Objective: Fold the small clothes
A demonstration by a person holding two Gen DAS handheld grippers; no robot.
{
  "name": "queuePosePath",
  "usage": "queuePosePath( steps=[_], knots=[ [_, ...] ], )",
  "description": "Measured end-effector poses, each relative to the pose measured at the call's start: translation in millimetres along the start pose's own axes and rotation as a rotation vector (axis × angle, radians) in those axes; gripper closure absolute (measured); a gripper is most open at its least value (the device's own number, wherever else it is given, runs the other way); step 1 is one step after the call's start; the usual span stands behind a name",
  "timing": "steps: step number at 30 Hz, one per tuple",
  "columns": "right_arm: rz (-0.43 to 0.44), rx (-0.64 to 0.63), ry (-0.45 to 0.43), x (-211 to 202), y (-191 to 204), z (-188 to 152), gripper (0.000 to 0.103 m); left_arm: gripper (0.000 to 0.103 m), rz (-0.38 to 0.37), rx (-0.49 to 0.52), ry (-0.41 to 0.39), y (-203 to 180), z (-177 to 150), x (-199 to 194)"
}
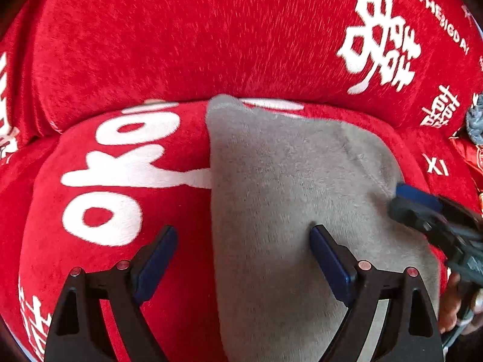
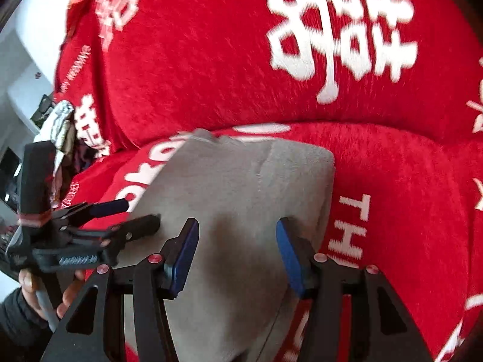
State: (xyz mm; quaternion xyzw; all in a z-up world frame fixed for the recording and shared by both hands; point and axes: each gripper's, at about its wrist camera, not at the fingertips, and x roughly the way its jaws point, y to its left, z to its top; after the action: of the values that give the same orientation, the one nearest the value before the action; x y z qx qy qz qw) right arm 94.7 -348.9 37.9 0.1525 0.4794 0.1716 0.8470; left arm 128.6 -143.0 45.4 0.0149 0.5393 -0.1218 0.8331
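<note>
A small grey fleece garment (image 1: 286, 181) lies flat on the red sofa seat (image 1: 126, 169), which carries large white lettering. My left gripper (image 1: 244, 241) hovers over the garment's left edge, open: one finger is above the red cover, the other above the grey cloth. In the left wrist view my right gripper (image 1: 422, 208) comes in from the right at the garment's right edge. In the right wrist view the right gripper (image 2: 237, 235) stands open over the grey garment (image 2: 241, 187), with nothing pinched. The left gripper (image 2: 126, 214) shows at the left there, open, held by a hand (image 2: 27, 280).
The red backrest (image 1: 211, 36) with white characters rises just behind the garment. A crumpled silvery object (image 2: 60, 126) sits at the sofa's left end, beside white furniture (image 2: 24, 60). A grey-blue bundle (image 1: 475, 120) lies at the far right.
</note>
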Motion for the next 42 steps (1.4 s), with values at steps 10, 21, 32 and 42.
queuePosePath(
  steps=[10, 21, 32, 42],
  knots=[
    [-0.162, 0.127, -0.037, -2.1, -36.7, 16.3, 0.039, 0.013, -0.05, -0.01, 0.003, 6.4, 4.0, -2.6],
    [-0.073, 0.192, -0.055, -57.6, -32.5, -26.7, 0.034, 0.013, -0.167, 0.018, -0.004, 29.5, -13.6, -34.2],
    [0.064, 0.298, 0.061, -6.4, -33.5, -38.8, 0.034, 0.013, -0.31, -0.005, 0.131, 13.1, -9.4, 12.4],
    [0.006, 0.159, 0.012, 5.2, -5.3, -34.3, 0.059, 0.046, -0.299, 0.057, 0.044, -4.3, -11.1, 7.6]
  ],
)
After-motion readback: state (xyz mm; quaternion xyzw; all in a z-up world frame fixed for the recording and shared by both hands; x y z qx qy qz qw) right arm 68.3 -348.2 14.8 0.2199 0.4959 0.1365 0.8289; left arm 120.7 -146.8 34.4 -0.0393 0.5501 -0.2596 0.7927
